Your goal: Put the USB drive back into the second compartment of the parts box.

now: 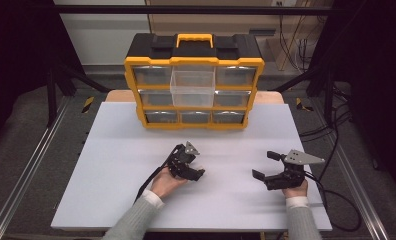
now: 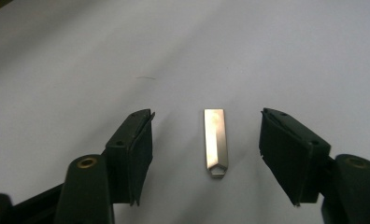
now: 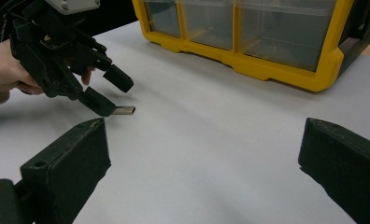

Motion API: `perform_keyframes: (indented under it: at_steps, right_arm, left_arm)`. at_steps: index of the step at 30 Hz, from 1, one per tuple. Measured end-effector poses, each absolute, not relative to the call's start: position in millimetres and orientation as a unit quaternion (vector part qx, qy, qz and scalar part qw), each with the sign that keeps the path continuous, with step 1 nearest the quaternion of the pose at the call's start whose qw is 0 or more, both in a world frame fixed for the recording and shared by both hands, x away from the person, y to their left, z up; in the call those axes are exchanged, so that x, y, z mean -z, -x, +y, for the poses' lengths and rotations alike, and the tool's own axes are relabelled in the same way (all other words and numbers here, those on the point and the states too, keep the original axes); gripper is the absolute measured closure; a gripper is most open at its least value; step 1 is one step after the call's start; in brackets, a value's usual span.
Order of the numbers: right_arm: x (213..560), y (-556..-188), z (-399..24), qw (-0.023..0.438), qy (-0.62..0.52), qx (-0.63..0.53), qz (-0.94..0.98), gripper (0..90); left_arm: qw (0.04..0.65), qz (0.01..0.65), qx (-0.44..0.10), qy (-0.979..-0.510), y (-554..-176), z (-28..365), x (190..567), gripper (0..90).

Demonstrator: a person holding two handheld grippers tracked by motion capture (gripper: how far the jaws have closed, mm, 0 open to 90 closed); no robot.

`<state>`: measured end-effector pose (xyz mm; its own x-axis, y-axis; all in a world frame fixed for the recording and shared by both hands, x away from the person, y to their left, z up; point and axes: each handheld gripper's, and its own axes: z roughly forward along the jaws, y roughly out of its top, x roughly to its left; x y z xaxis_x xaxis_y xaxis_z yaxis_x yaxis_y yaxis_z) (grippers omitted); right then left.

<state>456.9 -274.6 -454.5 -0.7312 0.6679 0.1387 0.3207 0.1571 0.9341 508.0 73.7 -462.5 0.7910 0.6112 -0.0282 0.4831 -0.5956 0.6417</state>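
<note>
Left gripper (image 2: 206,140) stood low in the frame, jaws apart either side of the metal strip (image 2: 215,142), pads clear of it. The strip lay flat on the table (image 2: 267,56), not yet gripped or lifted. Right gripper (image 1: 269,165) rested open at lower right; organizer (image 1: 193,80) at upper centre had one drawer (image 1: 192,87) pulled out.

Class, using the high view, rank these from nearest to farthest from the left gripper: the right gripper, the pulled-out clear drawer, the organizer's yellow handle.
1. Right gripper, beside it on the table's right.
2. Clear drawer, beyond, at the organizer's middle.
3. Yellow handle, atop the organizer, farthest.
</note>
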Motion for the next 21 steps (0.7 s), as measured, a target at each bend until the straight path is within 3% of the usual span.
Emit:
perform_keyframes:
  at_steps: [21]
  right_arm:
    - [454.4, -456.9, -274.7, 0.155, -0.332, -0.558, 0.744, 2.3]
  left_arm:
    - [0.310, 0.302, -0.091, -0.897, -506.8, 68.8, 463.6, 61.3]
